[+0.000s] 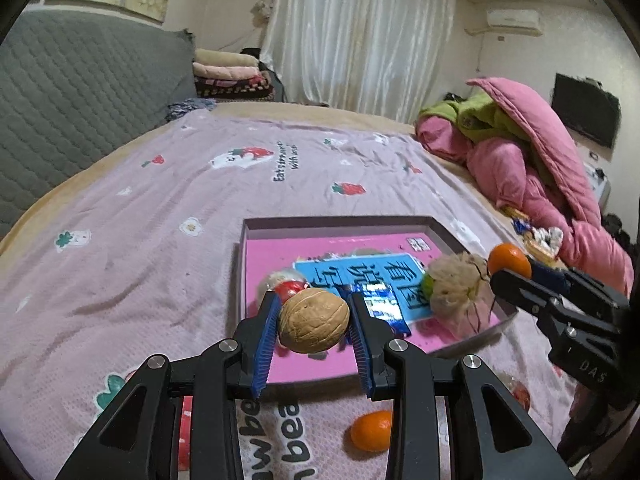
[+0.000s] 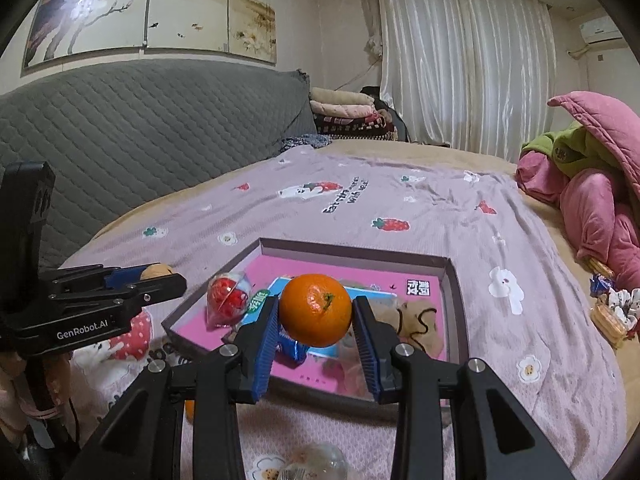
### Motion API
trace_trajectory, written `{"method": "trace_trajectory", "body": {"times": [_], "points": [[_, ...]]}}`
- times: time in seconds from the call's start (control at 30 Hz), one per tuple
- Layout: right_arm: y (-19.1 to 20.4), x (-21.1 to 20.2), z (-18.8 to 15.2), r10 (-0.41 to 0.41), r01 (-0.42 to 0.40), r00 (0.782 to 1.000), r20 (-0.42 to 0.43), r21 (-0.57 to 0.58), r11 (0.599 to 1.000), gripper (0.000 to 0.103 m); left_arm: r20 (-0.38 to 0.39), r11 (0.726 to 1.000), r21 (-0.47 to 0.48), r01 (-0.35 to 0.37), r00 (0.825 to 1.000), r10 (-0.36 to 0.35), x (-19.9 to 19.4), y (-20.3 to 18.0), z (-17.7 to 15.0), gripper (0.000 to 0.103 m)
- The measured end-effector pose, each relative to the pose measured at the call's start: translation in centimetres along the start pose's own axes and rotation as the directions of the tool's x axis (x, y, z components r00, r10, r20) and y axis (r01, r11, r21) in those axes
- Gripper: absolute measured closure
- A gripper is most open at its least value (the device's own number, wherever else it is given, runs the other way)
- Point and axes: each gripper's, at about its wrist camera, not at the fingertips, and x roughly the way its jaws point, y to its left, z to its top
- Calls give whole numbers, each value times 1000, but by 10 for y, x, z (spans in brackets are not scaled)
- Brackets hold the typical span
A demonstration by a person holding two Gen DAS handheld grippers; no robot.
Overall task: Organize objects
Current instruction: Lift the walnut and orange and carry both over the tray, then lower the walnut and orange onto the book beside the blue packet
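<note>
Left wrist view: bed sheet (image 1: pixel 160 208) under everything.
Tray: shallow box (image 1: pixel 256 229) already holds wrapped sweets and a mesh pouch (image 1: pixel 458 280).
Left gripper (image 1: pixel 314 322): I clamp a walnut (image 1: pixel 313 321) above the tray's near edge.
Right gripper (image 2: pixel 316 316): I clamp a tangerine (image 2: pixel 315 309) above the tray.
Left to do: drop both; second tangerine (image 1: pixel 372 431) waits on the sheet.

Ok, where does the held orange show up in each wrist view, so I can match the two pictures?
Left wrist view: the held orange sits at the right, in the right gripper.
Right wrist view: it is dead centre, between the blue pads.
Shared landmark: the shallow box with the pink book inside.
</note>
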Motion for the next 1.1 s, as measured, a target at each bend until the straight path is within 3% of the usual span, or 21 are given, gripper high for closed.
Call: {"method": "trace_trajectory", "body": {"times": [0.33, 0.67, 1.1], "points": [[0, 12, 4, -14, 14, 1000, -1, 16, 1000, 66, 9, 997, -71, -17, 1000, 18, 10, 18, 7, 68], [5, 28, 1, -20, 20, 999, -28, 7, 1000, 66, -51, 995, -92, -34, 998, 30, 34, 27, 4, 68], [6, 46, -6, -23, 22, 996, -86, -3, 1000, 66, -86, 997, -56, -43, 996, 38, 44, 20, -3, 68]]}}
